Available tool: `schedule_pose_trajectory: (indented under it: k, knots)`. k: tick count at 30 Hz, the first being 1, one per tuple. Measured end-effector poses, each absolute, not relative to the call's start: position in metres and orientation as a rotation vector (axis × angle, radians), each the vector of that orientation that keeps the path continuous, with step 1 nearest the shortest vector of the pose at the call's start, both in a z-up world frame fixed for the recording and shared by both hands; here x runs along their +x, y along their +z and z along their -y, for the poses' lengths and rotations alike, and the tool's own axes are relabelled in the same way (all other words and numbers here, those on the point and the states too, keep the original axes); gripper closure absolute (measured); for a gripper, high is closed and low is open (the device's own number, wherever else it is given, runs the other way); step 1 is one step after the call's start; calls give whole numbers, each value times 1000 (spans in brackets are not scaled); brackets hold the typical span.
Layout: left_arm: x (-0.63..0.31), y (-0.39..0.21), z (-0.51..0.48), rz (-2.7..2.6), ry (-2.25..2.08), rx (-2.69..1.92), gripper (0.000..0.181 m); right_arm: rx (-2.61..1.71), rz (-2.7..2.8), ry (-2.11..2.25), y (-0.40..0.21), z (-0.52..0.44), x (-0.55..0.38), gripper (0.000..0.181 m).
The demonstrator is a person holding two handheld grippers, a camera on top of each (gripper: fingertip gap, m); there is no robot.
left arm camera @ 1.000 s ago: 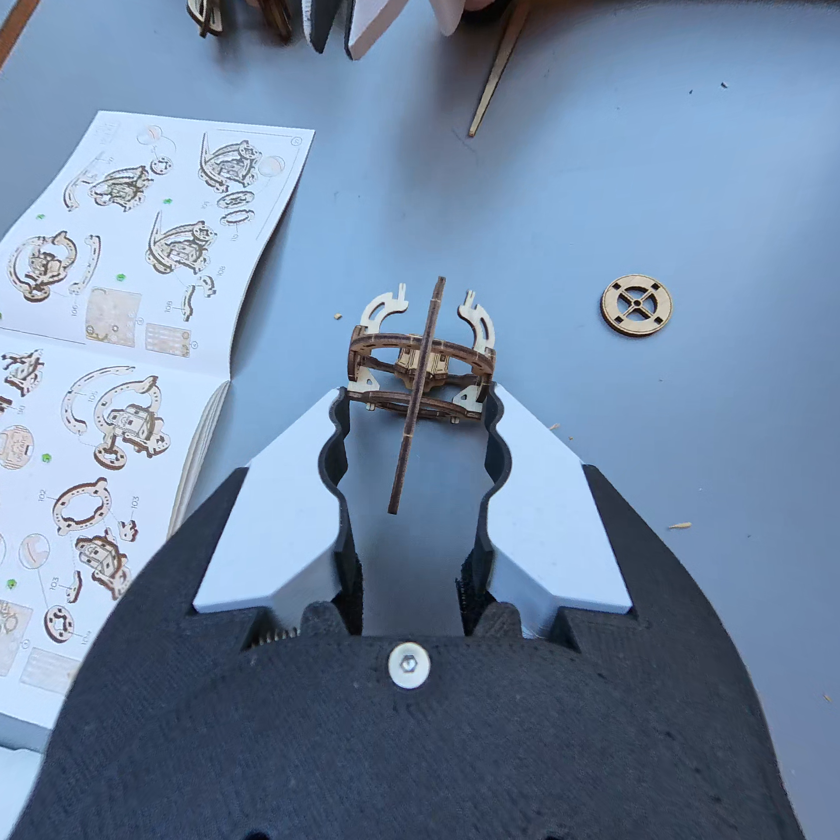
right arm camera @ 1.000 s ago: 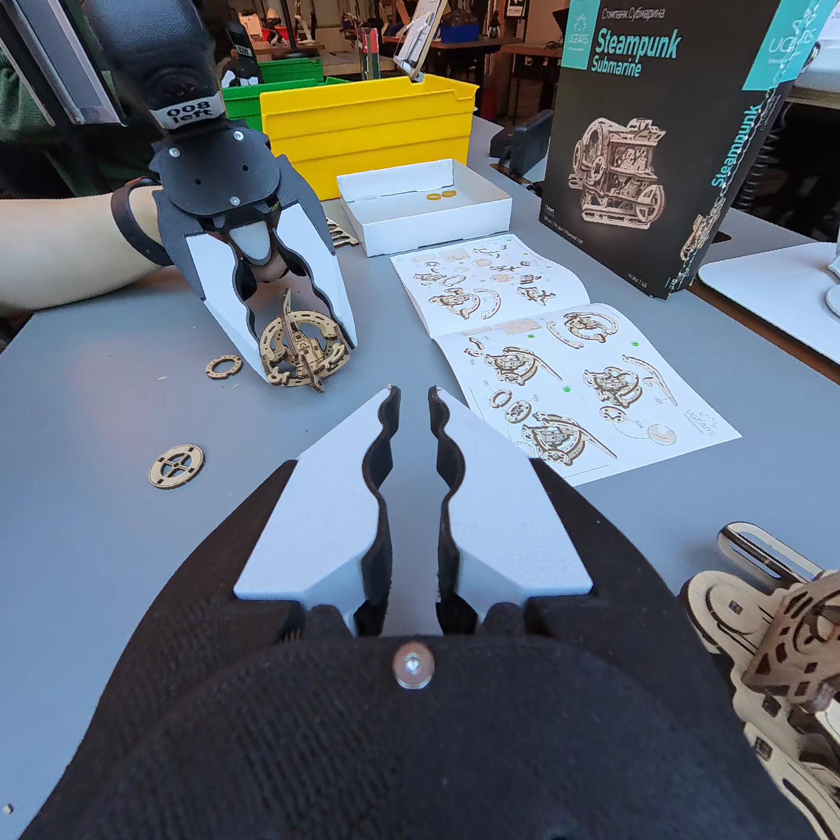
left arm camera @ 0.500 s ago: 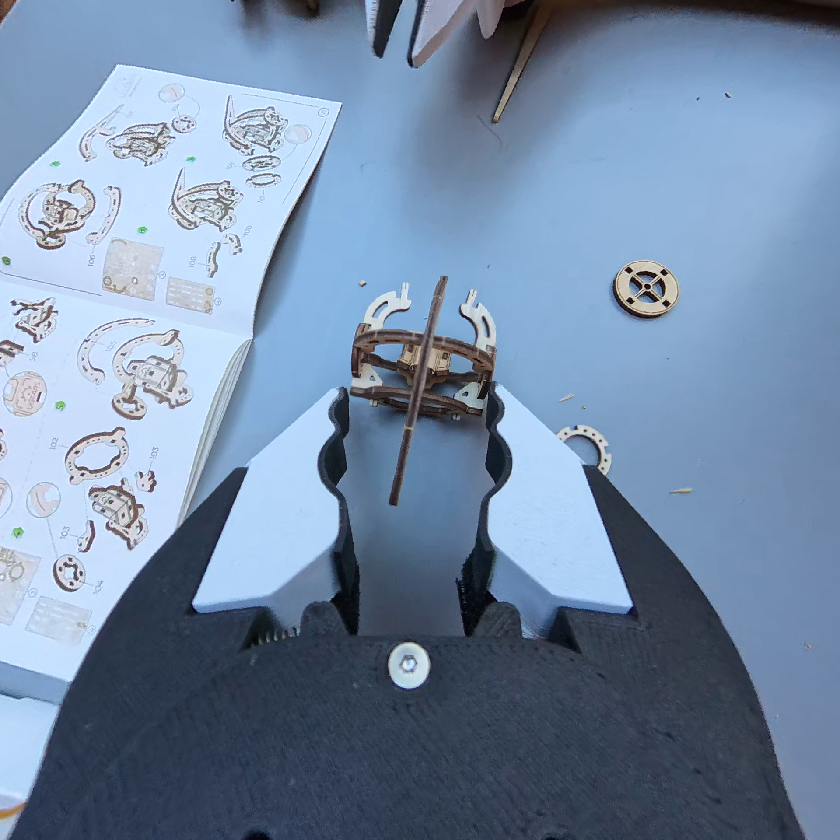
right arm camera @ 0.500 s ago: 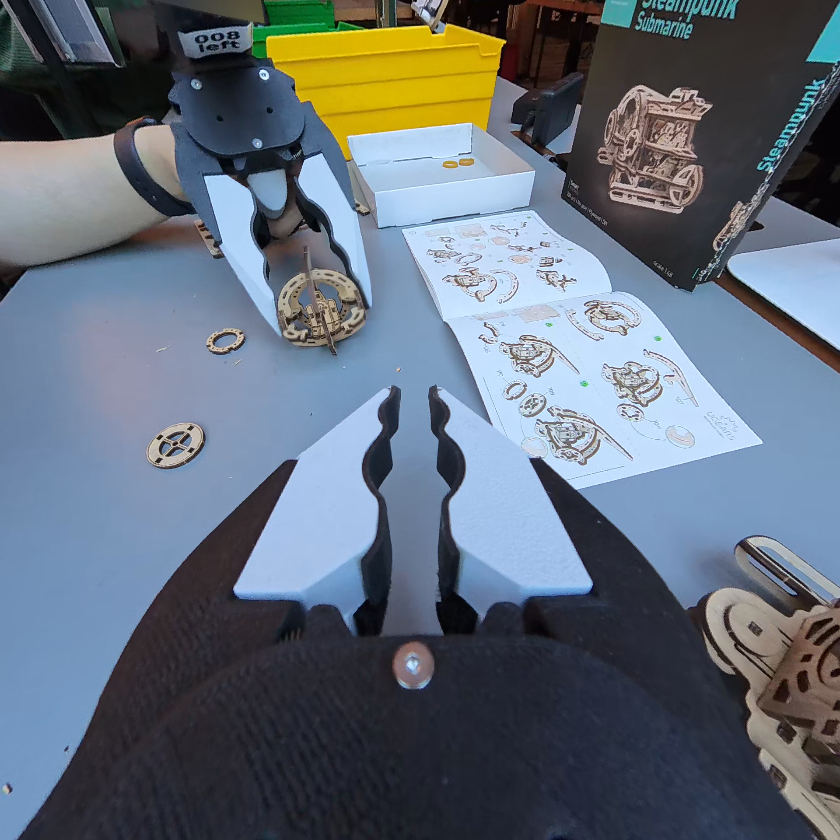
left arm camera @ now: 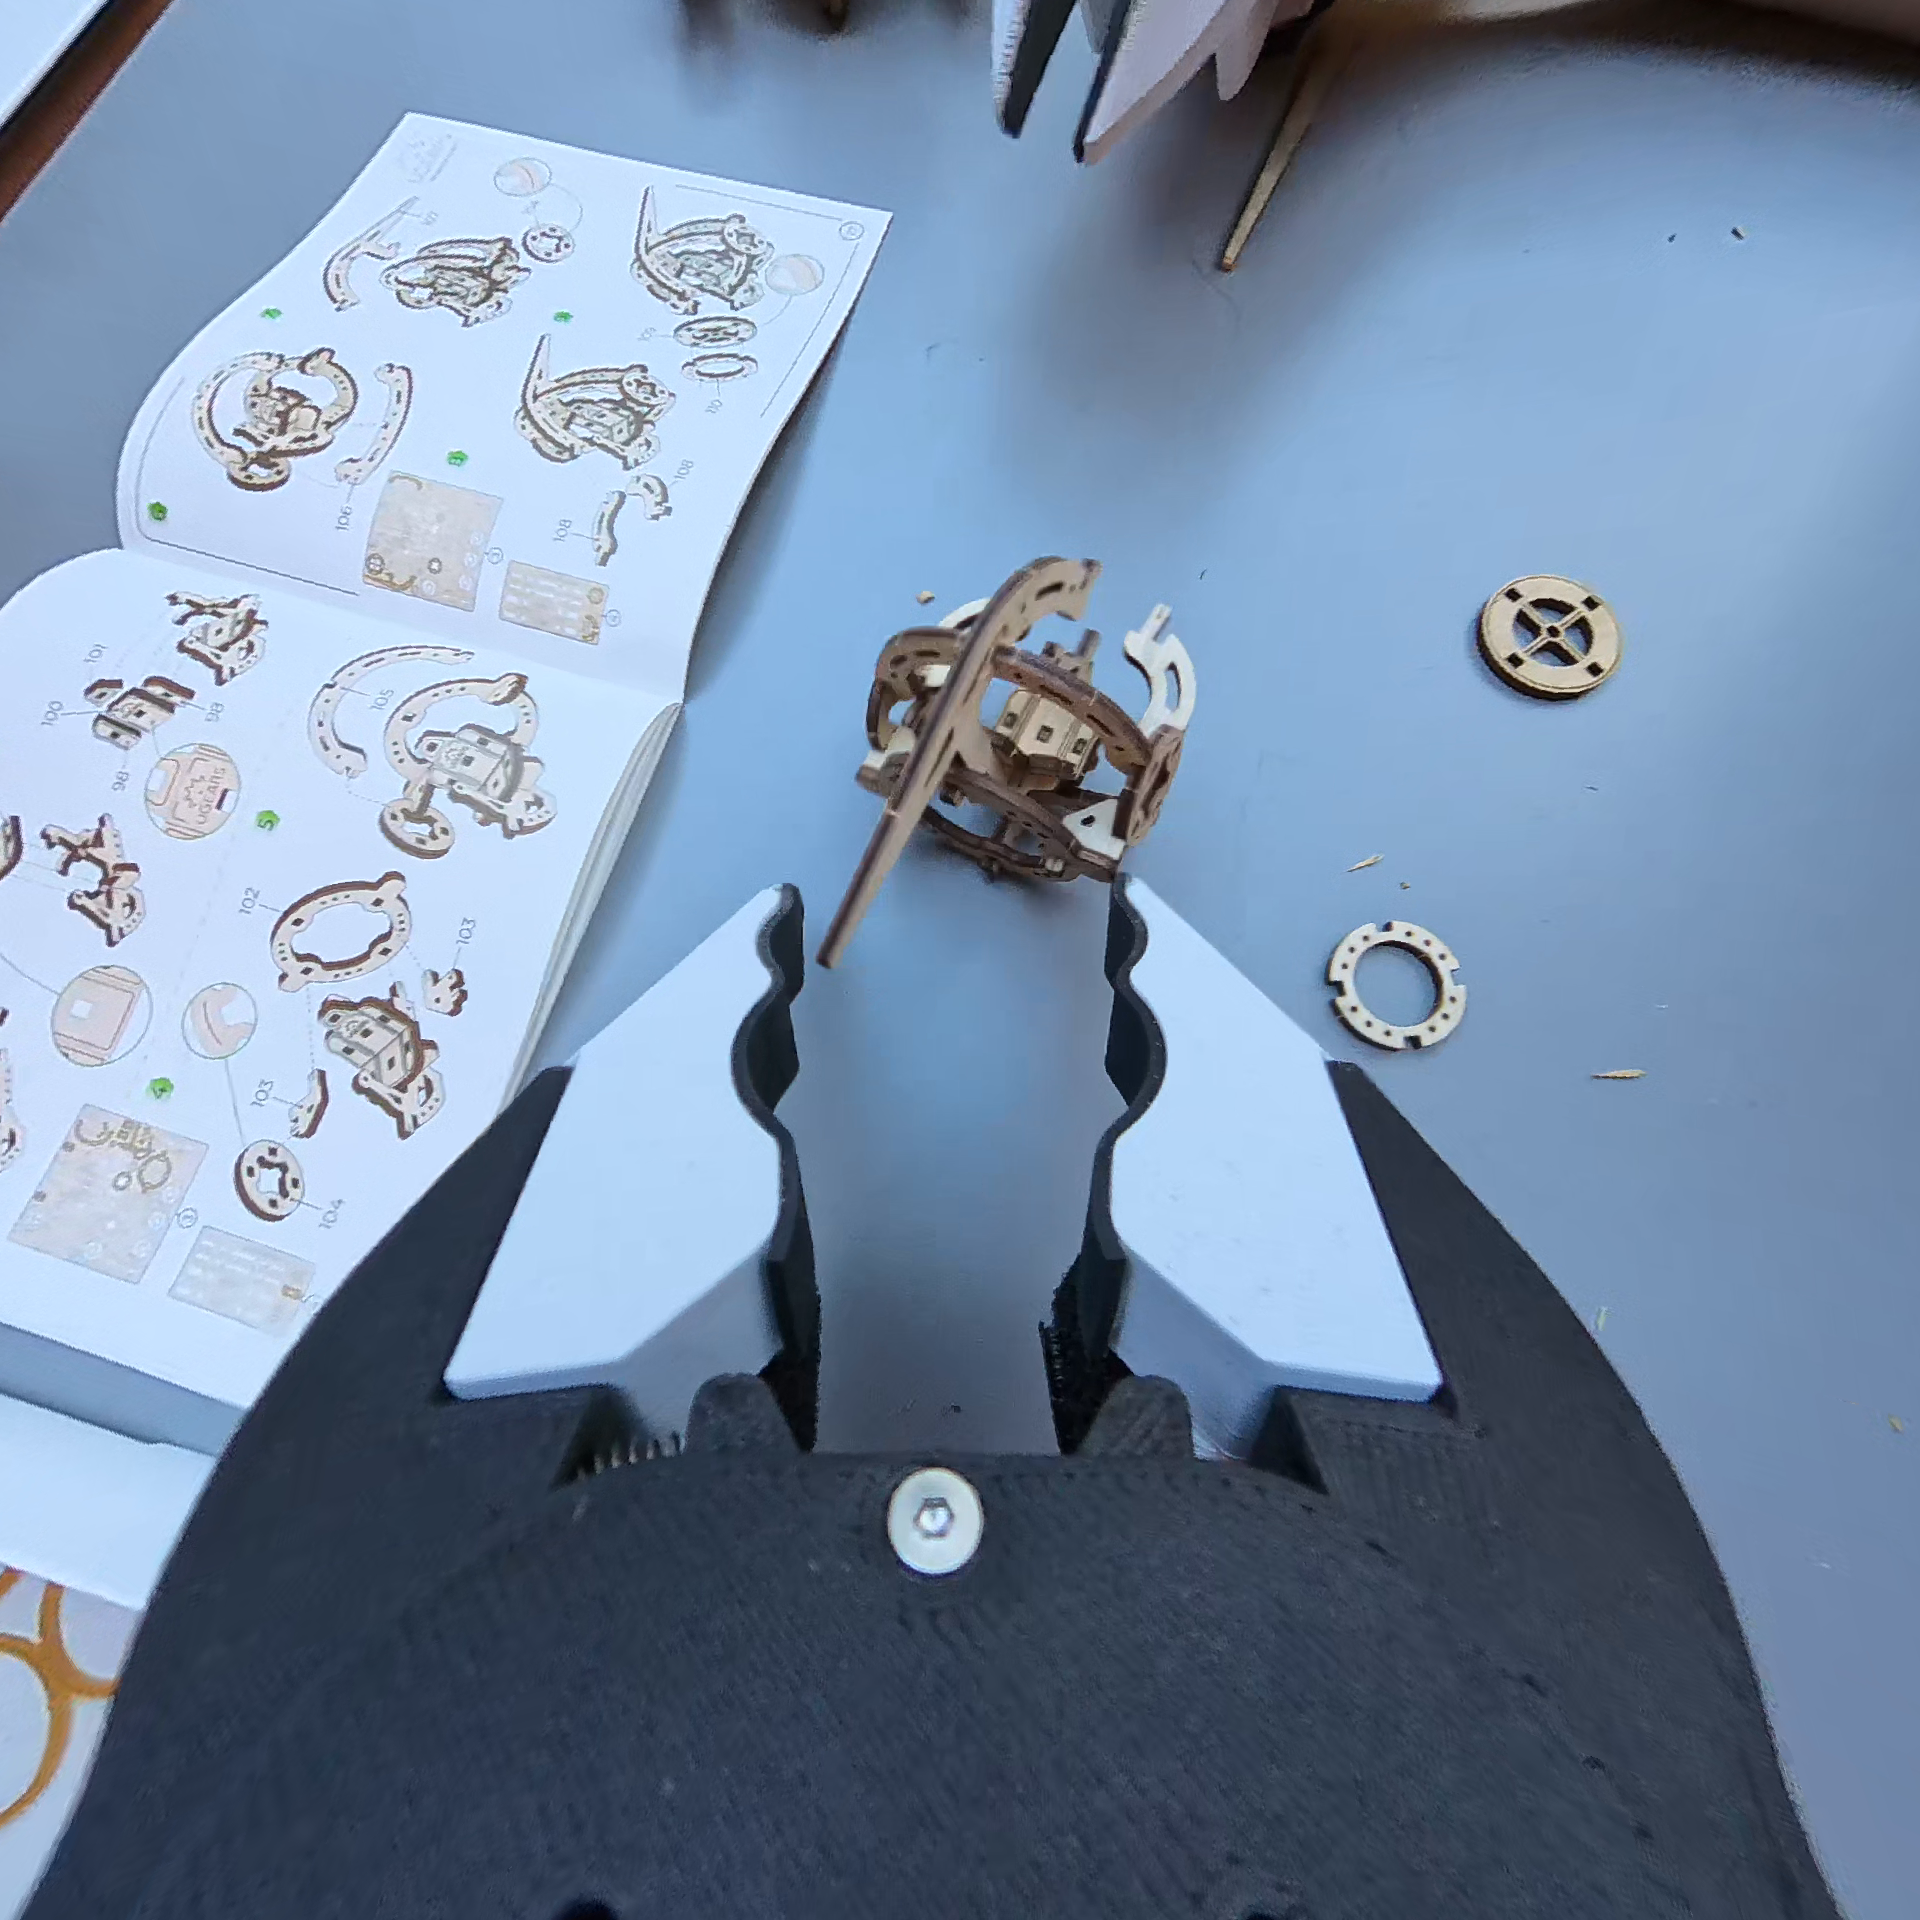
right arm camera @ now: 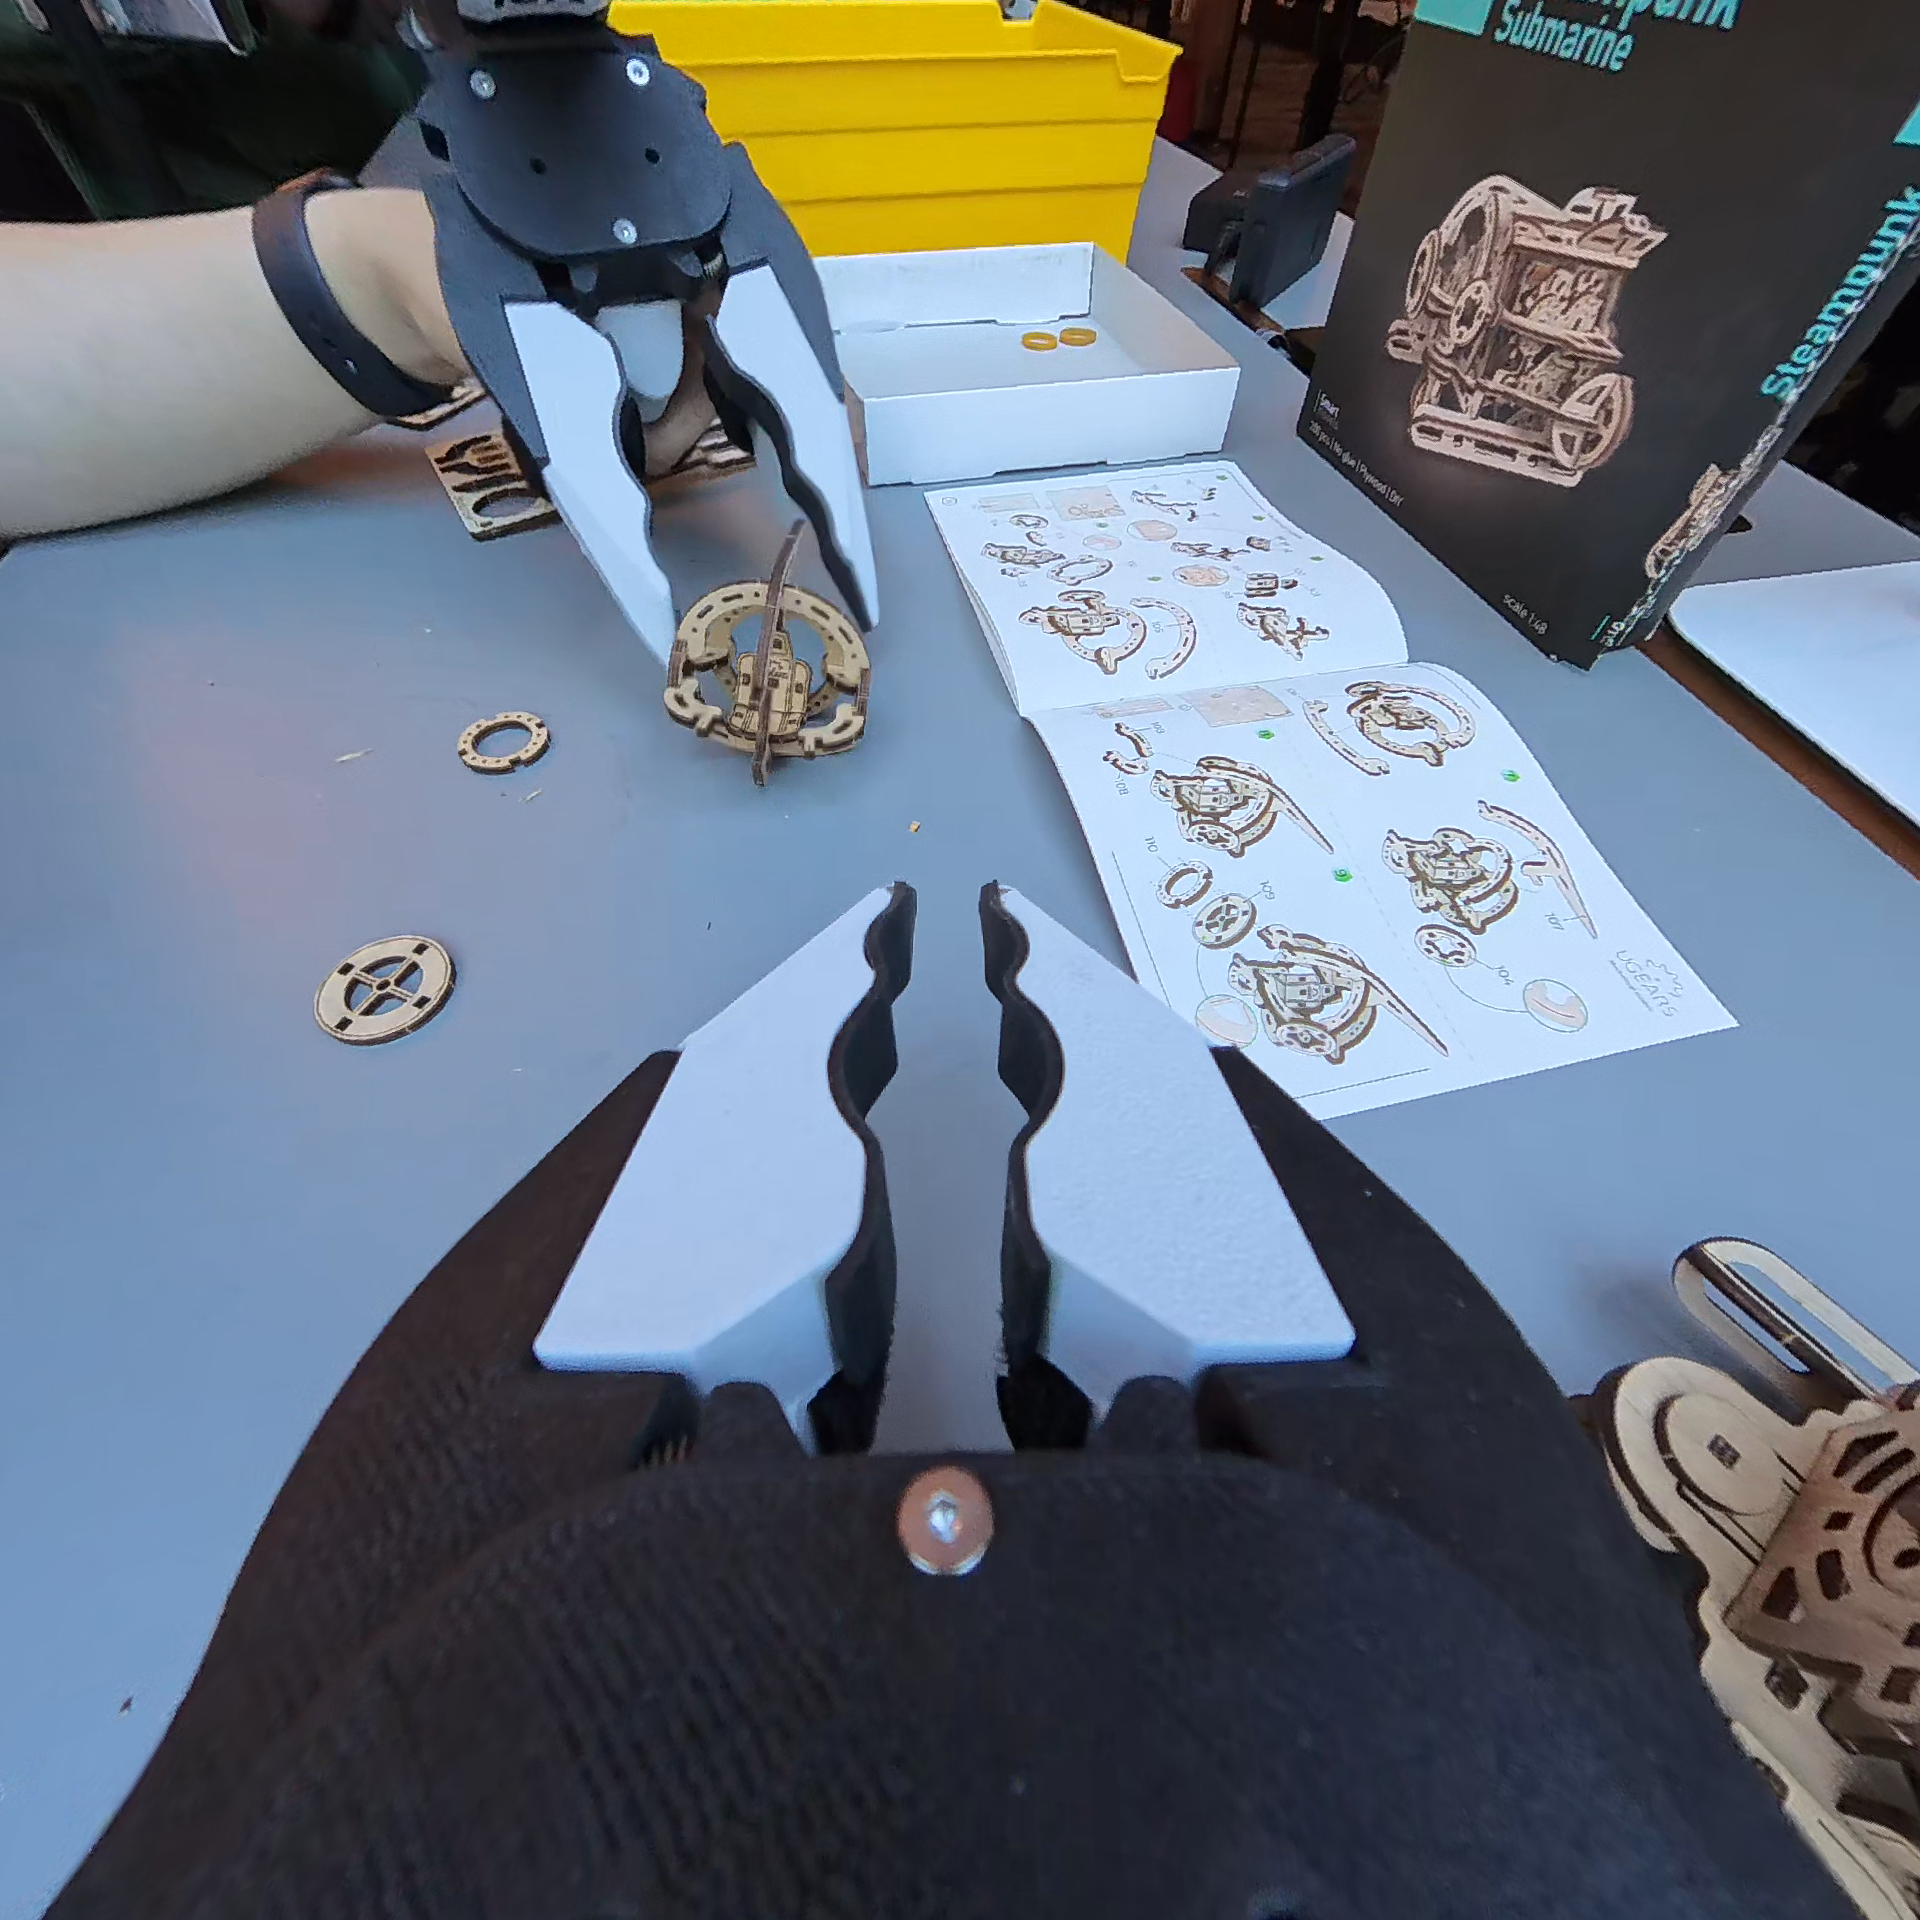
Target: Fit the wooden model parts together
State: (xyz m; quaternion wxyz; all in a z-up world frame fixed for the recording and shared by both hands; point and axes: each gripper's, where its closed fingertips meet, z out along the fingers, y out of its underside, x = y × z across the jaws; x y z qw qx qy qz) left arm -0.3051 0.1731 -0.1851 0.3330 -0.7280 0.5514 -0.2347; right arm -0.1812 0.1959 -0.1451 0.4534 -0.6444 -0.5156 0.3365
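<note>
A small wooden assembly (left arm camera: 1023, 738) of rings around a cube, with a curved strip through it, rests tilted on the grey table (left arm camera: 1455, 416). My left gripper (left arm camera: 951, 899) is open and empty, its tips just short of the assembly; the right fingertip (left arm camera: 1127, 914) is almost at its base. In the right wrist view the left gripper (right arm camera: 767, 629) hangs over the assembly (right arm camera: 769, 675). My right gripper (right arm camera: 948, 894) is nearly shut with a narrow gap, empty, well in front of the assembly. A loose wooden ring (left arm camera: 1395, 985) and a spoked disc (left arm camera: 1550, 636) lie beside it.
An open instruction booklet (right arm camera: 1299, 779) lies right of the assembly. Behind it are a white box (right arm camera: 1039, 436), a yellow bin (right arm camera: 935, 135) and a black kit box (right arm camera: 1610, 312). A larger wooden model (right arm camera: 1808, 1538) sits at the near right. A cut-out wooden sheet (right arm camera: 478, 488) lies under a person's forearm. Some 15 centimetres of space lies between my two pairs of fingers. About 11 centimetres separates my left fingertips from the spoked disc (left arm camera: 1550, 636). The right camera catches it too, in the right wrist view (right arm camera: 387, 966).
The left gripper has let go of the assembly and drawn back a little; the assembly has turned and tilted onto the table. The right gripper has moved closer and stayed nearly shut.
</note>
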Motion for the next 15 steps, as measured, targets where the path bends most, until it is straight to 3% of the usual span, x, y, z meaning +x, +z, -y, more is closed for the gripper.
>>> schedule_pose_trajectory:
  k: [15]
  knots:
    - [-324, -172, -191, -1304, -614, -1919, 137, -1528, 1333, 572, -150, -203, -179, 174]
